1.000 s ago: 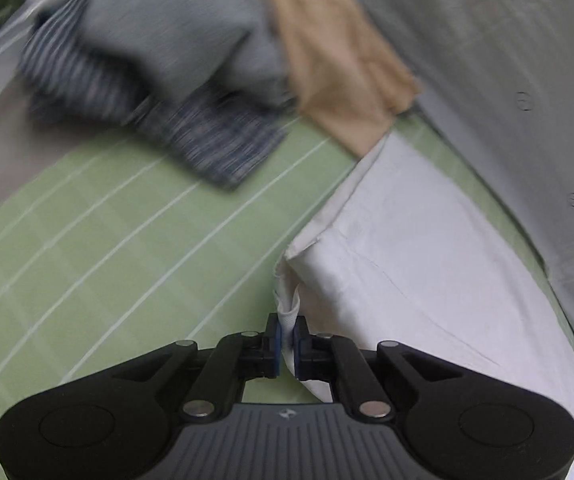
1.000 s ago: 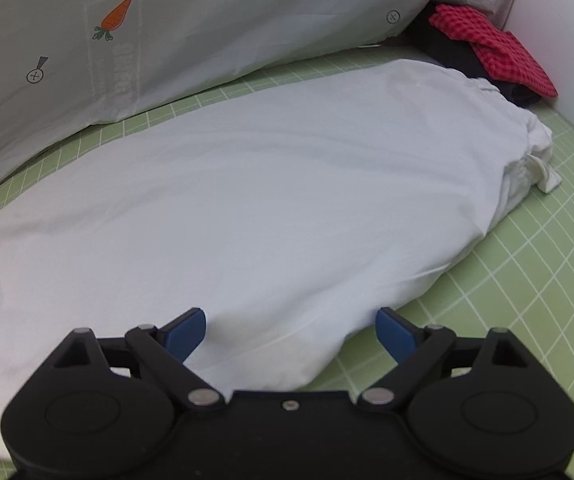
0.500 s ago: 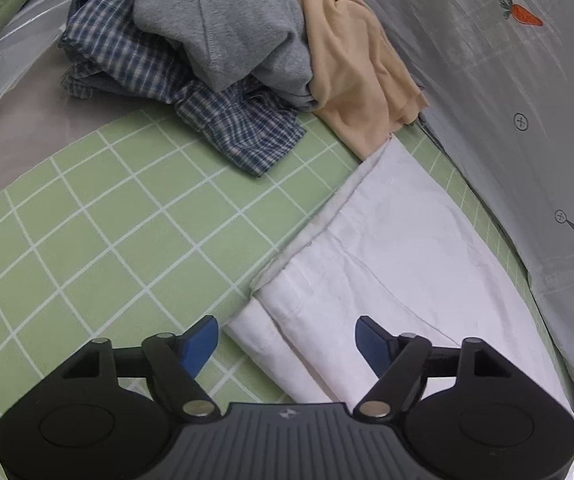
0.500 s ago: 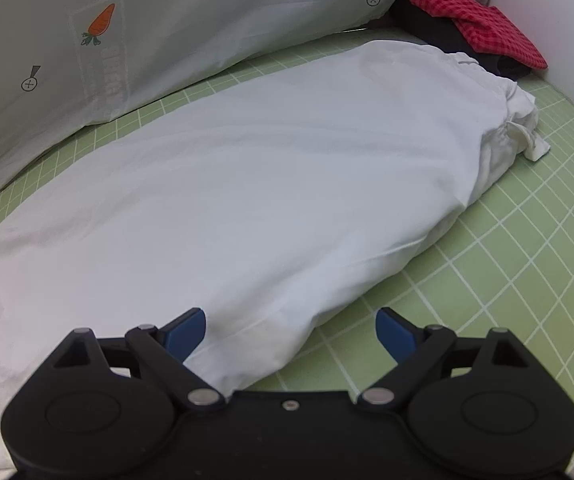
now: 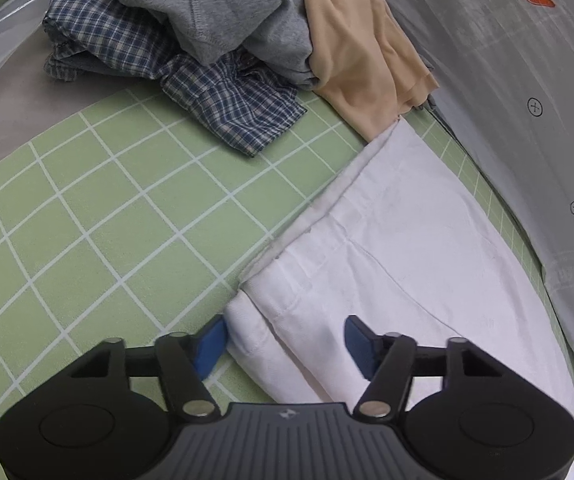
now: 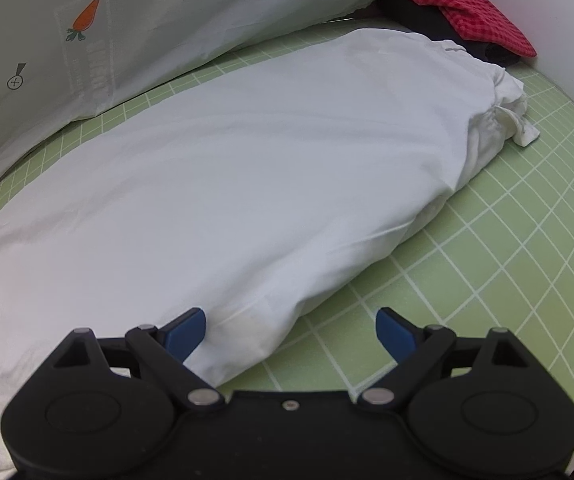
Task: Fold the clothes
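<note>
A white garment (image 5: 399, 248) lies folded lengthwise on the green grid mat (image 5: 99, 208). My left gripper (image 5: 285, 340) is open and empty over its hemmed near end. In the right wrist view the same white garment (image 6: 247, 168) stretches away, with a bunched end and a tie at the far right. My right gripper (image 6: 291, 330) is open and empty, its left fingertip (image 6: 185, 332) at the garment's near edge and its right one over the mat (image 6: 507, 264).
A pile of clothes lies at the far end in the left wrist view: a blue plaid shirt (image 5: 223, 100), a grey top (image 5: 223, 12), a tan garment (image 5: 363, 64). A grey carrot-print bag (image 6: 99, 40) lines the back. A red checked cloth (image 6: 467, 8) sits on dark clothing in the far right corner by a white wall (image 6: 559, 28).
My left gripper was shut on the white garment's corner a second ago; it has let go, opened and drawn back. My right gripper stayed open and barely shifted.
</note>
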Demonstrator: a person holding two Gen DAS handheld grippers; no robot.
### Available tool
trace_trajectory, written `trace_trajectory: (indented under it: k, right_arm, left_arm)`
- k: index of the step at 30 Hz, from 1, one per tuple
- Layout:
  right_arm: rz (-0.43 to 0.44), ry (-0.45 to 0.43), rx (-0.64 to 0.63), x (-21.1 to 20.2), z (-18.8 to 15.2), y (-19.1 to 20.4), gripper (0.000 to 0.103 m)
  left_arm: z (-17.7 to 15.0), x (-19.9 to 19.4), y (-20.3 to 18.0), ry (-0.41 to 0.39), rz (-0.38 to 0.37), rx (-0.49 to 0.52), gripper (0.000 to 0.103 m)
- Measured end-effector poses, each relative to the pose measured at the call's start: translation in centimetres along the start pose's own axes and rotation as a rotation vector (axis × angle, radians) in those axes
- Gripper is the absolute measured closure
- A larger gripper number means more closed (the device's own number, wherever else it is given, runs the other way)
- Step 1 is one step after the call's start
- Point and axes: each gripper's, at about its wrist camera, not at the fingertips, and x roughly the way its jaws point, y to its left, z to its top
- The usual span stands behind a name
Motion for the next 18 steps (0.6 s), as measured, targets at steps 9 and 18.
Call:
trace_trajectory:
  k: [9,18]
  right_arm:
    - [0.009,0.004,0.049,0.5,-0.2,-1.8,0.01]
    - [0.075,0.001,0.121,1.1,1.5,-6.8,0.01]
  left_arm:
    - [0.8,-0.3,-0.3,-0.003,-0.011,0.031,0.092]
    - [3.0,-4.6,-10.6,-0.177,-0.135,0.275,0.095]
